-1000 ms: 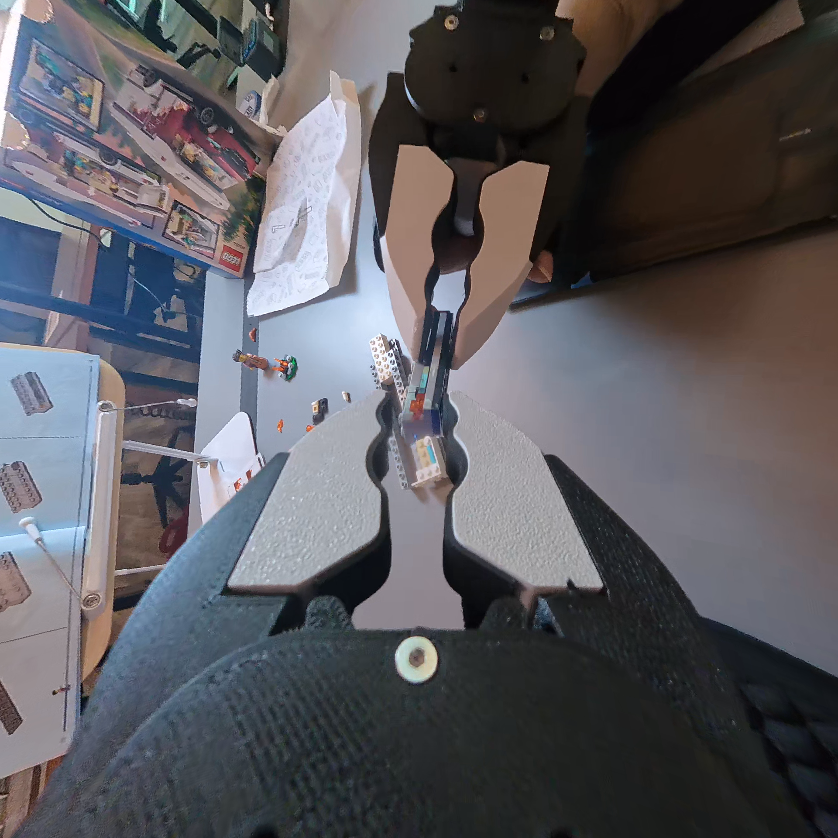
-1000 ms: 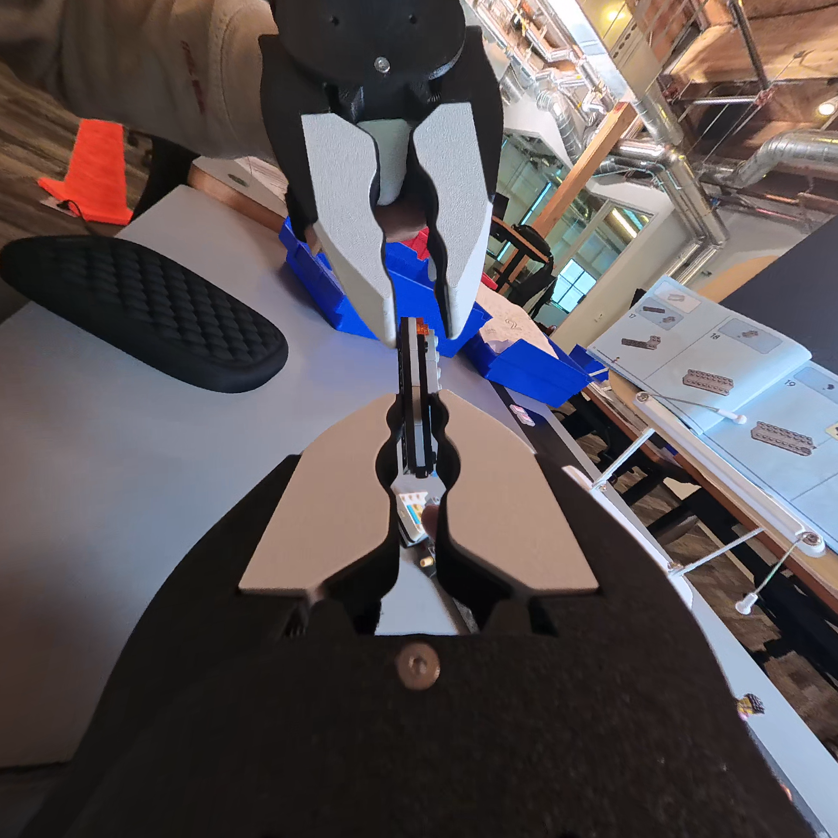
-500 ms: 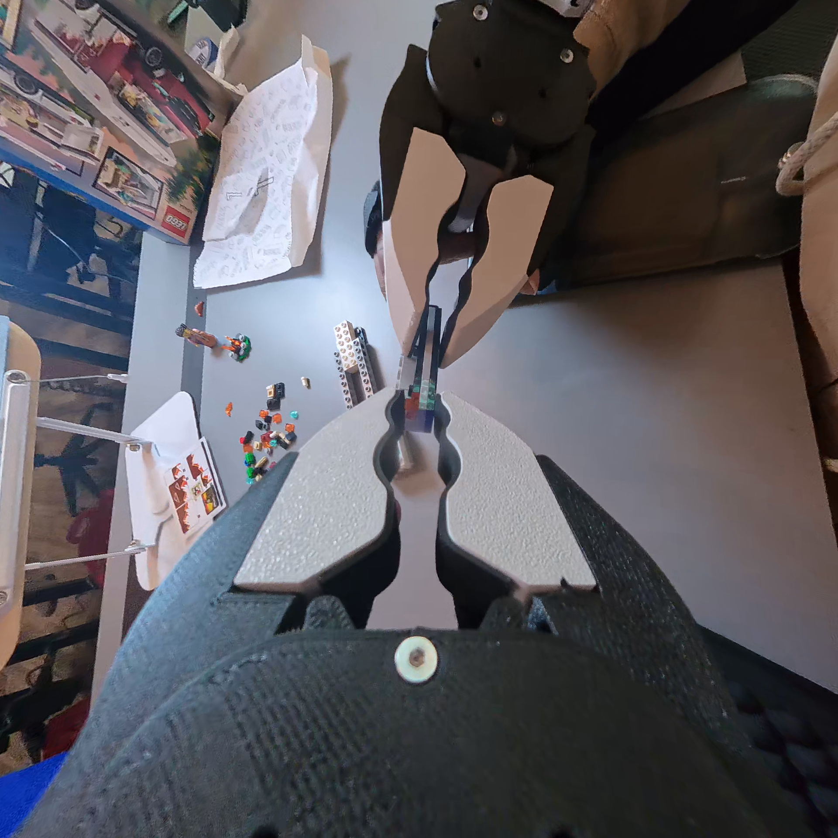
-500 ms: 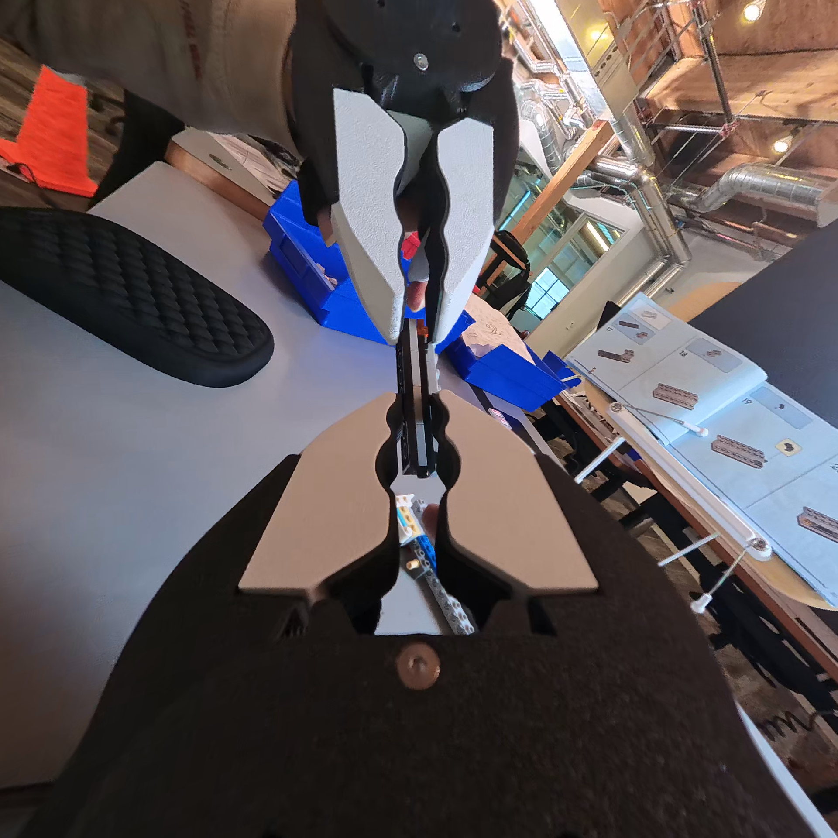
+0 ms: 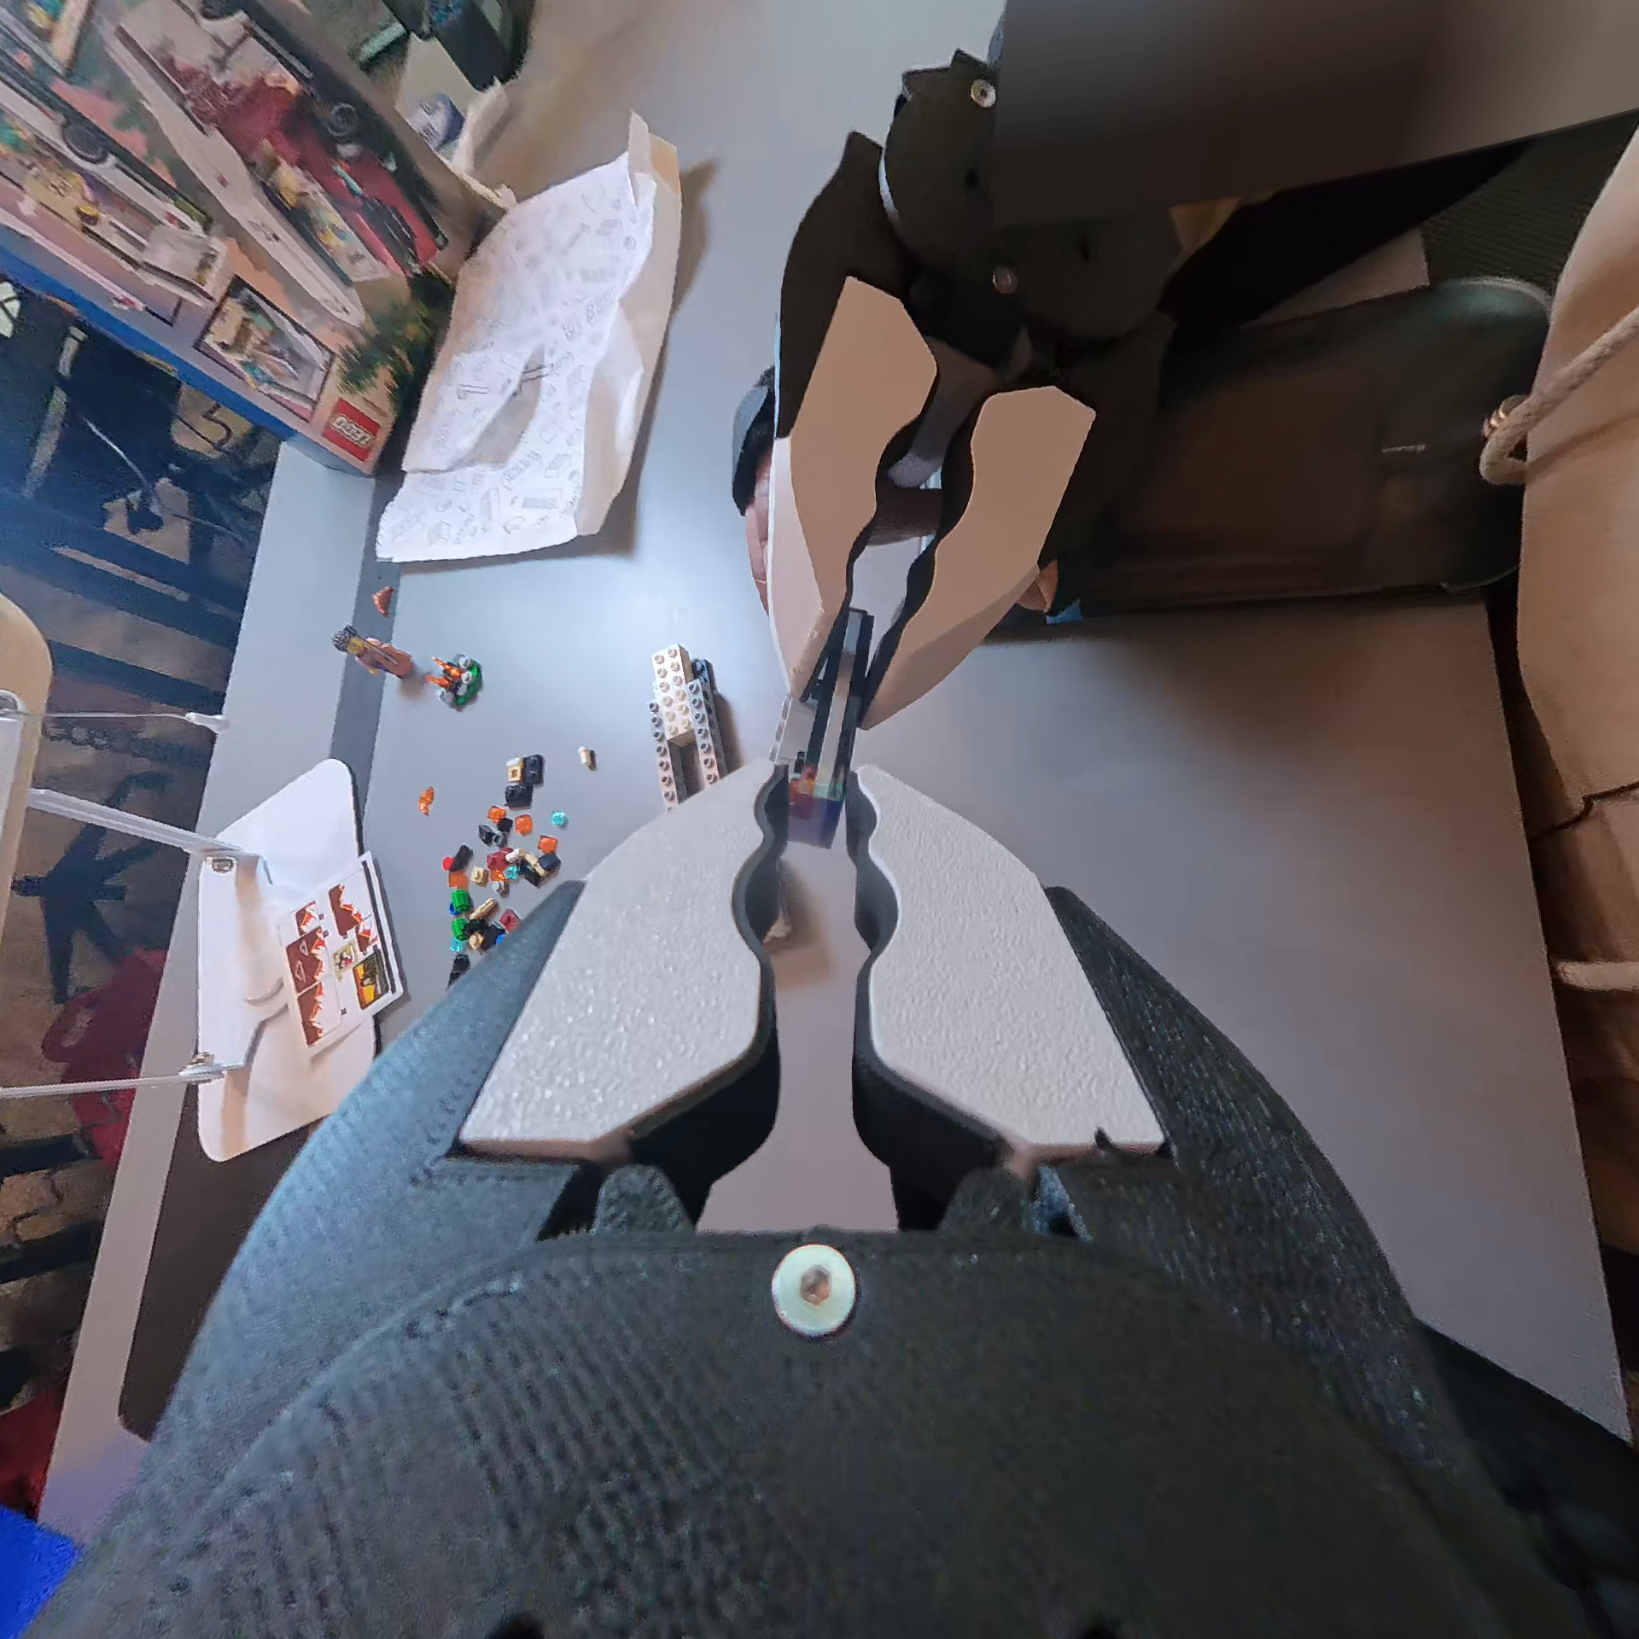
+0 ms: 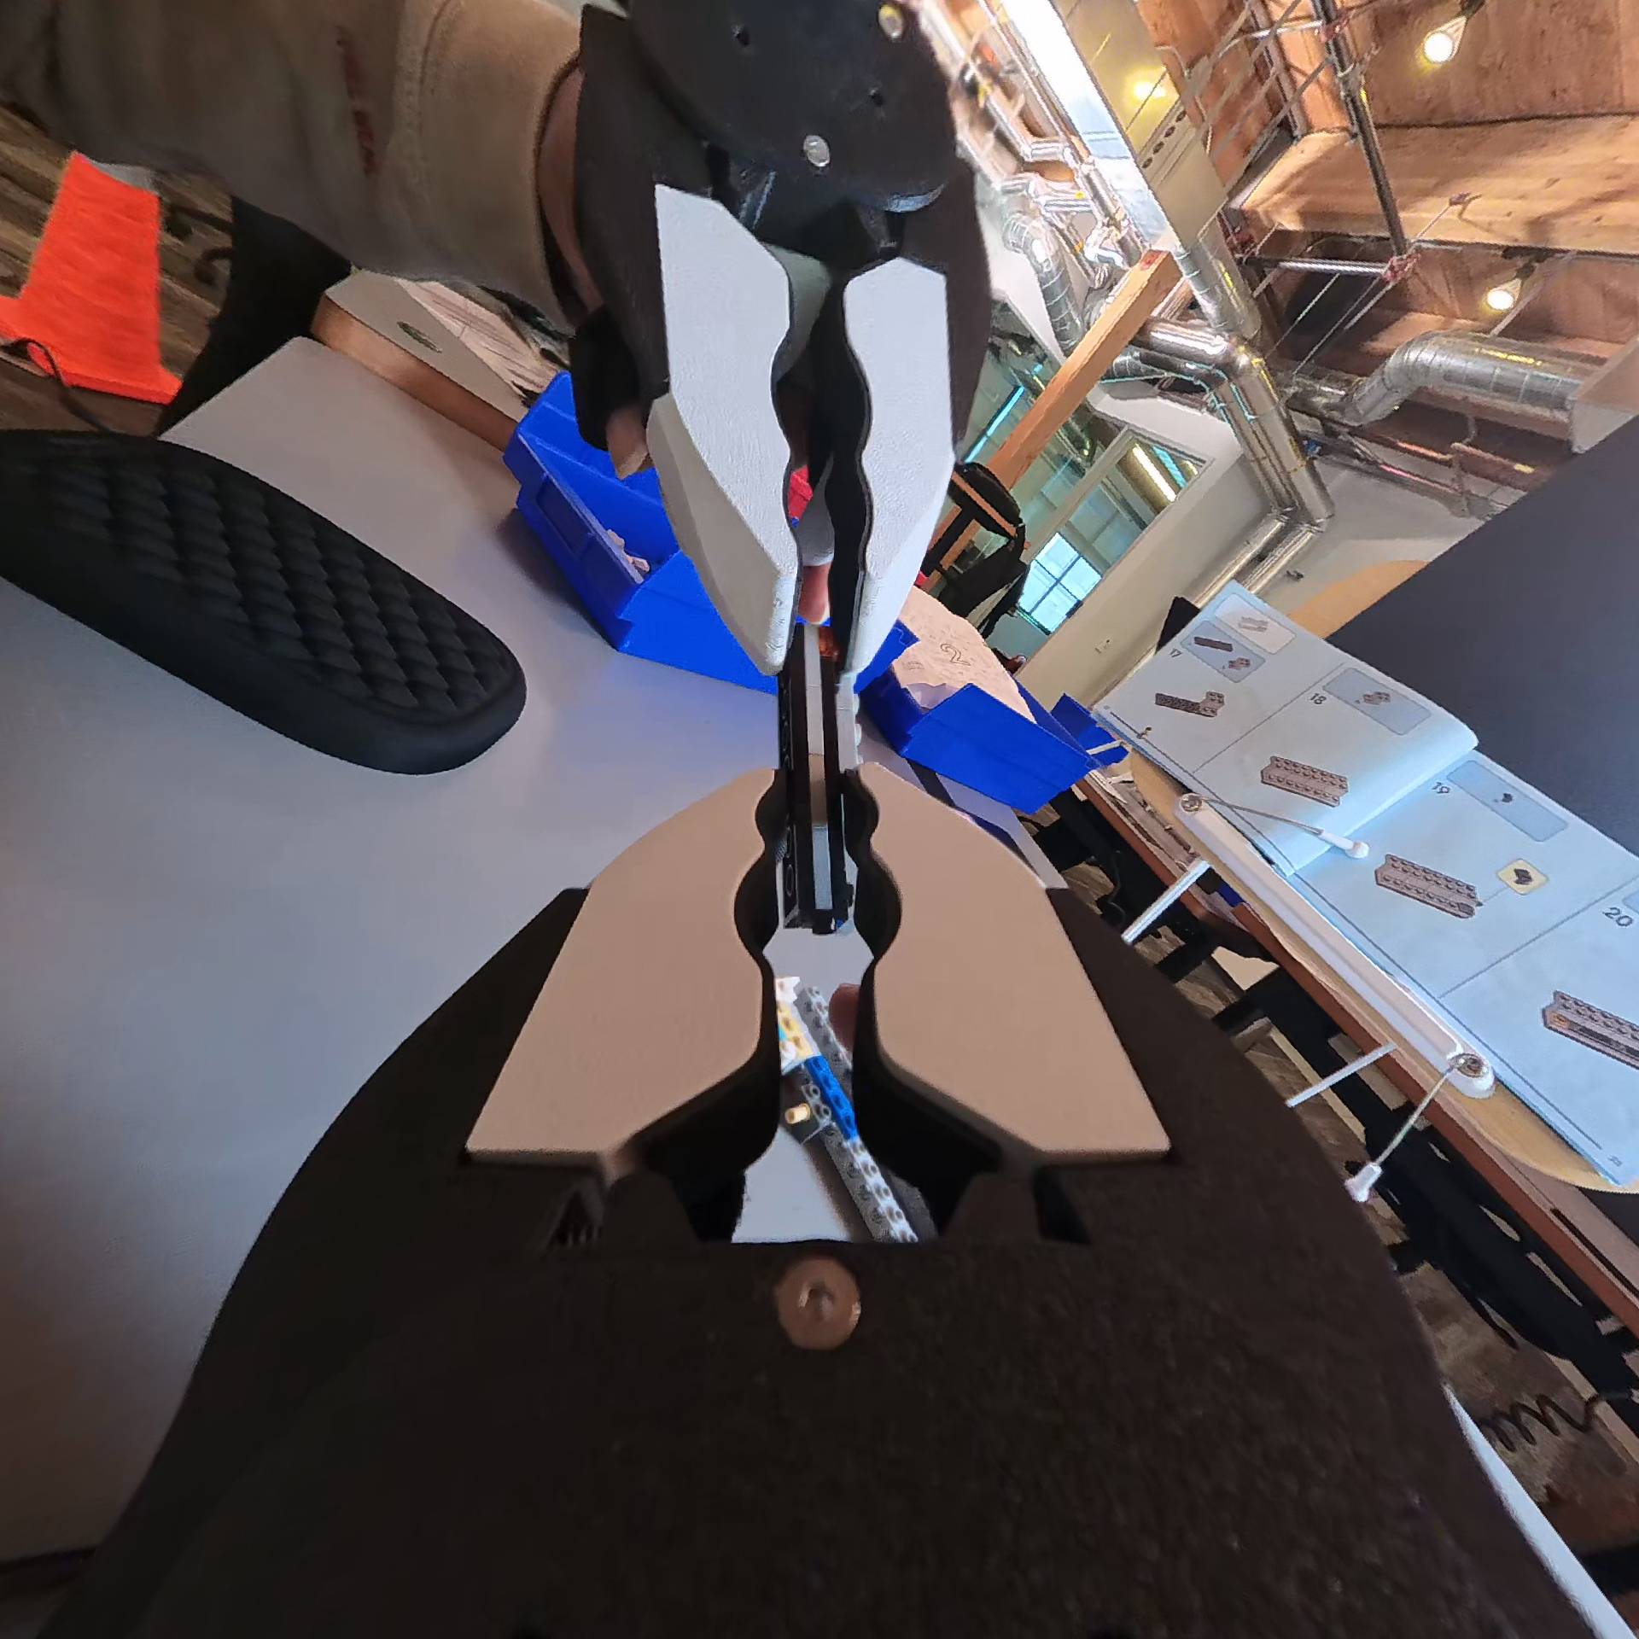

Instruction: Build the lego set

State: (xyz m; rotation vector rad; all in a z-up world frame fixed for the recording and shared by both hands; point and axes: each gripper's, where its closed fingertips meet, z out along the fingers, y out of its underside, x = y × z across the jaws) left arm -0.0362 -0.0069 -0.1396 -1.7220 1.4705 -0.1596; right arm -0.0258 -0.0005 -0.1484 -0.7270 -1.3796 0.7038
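A long thin black-and-grey lego assembly [image 5: 820, 754] with coloured bits at one end hangs in the air between my two grippers. My left gripper [image 5: 811, 789] is shut on its coloured end. My right gripper [image 6: 811, 789] is shut on its black end [image 6: 811, 851]. Each shows tip to tip in the other's view: the right gripper [image 5: 834, 701] and the left gripper [image 6: 811, 647]. A tan-and-grey brick build [image 5: 683, 718] lies on the grey table [image 5: 1153, 887]. A grey, blue and white beam piece [image 6: 825, 1091] shows below, through the gap behind my right fingertips.
Loose small pieces [image 5: 497, 860], a sticker sheet [image 5: 341, 967], a minifigure [image 5: 372, 647], a paper bag [image 5: 532, 390] and the set box [image 5: 177, 204] lie to the left. Blue bins [image 6: 639, 568], a black pad [image 6: 222, 594] and an open instruction booklet [image 6: 1419, 843] surround the table. The grippers are tip to tip, or close to it. Both grippers' tips are roughly 20 cm from the tan-and-grey brick build [image 5: 683, 718].
Both grippers have kept hold of the assembly while swinging together. The beam piece seen between my left fingers a second ago is gone from there. More of the loose pieces have come into view.
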